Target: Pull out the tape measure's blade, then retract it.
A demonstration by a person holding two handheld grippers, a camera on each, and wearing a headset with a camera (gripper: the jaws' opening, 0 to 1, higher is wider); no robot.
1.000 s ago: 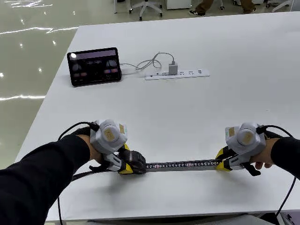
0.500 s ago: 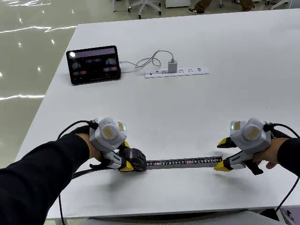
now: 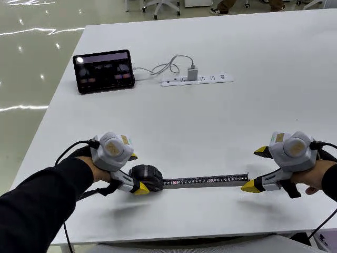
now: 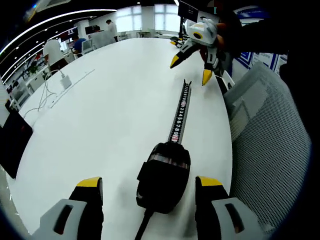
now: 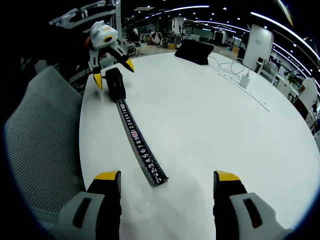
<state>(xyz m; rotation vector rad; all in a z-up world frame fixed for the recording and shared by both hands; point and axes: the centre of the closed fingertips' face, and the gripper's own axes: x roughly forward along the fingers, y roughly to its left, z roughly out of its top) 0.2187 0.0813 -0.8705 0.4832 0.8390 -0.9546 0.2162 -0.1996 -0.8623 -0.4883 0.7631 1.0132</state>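
Table [image 3: 210,105]: work sits at its 6 o'clock edge, nearest you.
Left gripper [image 3: 137,173]: jaws wide, straddling the tape measure case [image 4: 164,175] at 7 o'clock, not pinching it.
Right gripper [image 3: 251,169]: jaws wide, holding nothing.
Blade [image 3: 205,182]: out flat, running from the case toward 3 o'clock.
Blade tip [image 5: 157,181]: loose at 5 o'clock.
Risk: nothing pins the case. If the spring lets go, the case may skid or the blade whip home and slam the tip.
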